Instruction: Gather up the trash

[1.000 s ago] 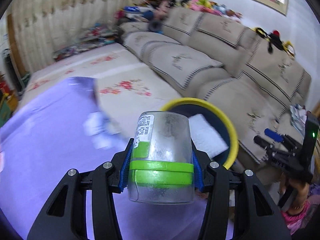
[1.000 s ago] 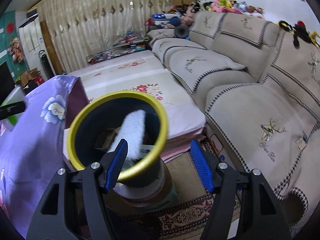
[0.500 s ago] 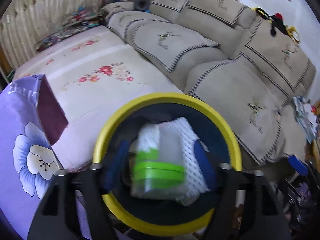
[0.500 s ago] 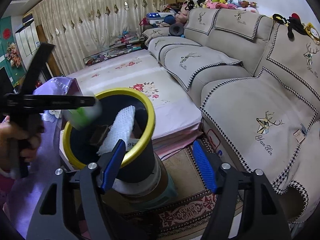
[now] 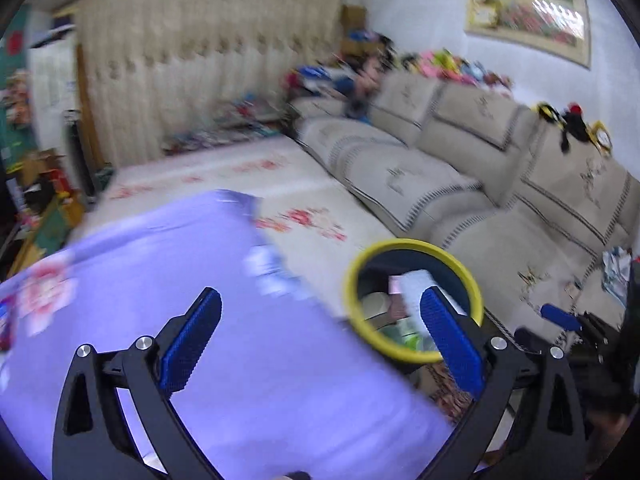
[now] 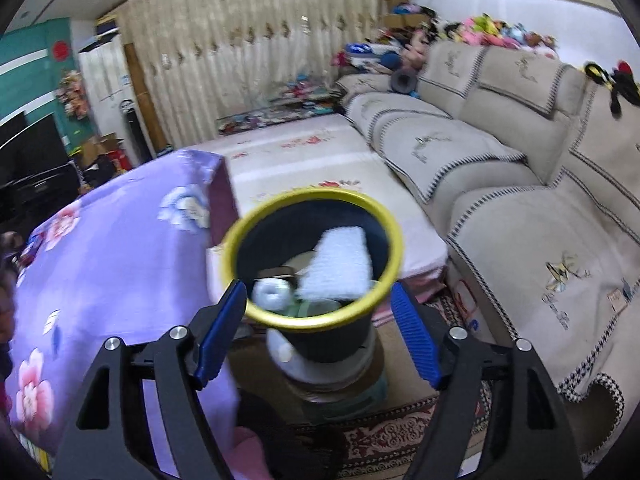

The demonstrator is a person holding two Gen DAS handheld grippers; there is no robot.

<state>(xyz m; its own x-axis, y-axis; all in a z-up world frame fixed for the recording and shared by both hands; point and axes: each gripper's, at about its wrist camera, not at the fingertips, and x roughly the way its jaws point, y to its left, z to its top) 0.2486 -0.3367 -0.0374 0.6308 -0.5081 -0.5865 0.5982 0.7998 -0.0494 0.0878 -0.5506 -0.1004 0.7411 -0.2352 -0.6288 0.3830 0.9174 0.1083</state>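
Beside the purple flowered cloth stands my landmark, the yellow-rimmed bin. Inside it lie a clear jar with a green band and a white foam sheet. My left gripper, jaws just spread wide, is empty, left of the bin. My right gripper has been widening too, its empty jaws framing the bin's near rim.

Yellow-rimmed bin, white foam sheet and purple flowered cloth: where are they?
Yellow-rimmed bin [image 6: 256, 312]: right wrist view, near rim.
White foam sheet [image 6: 340, 264]: right wrist view, its middle.
Purple flowered cloth [image 6: 112, 280]: right wrist view, top surface.
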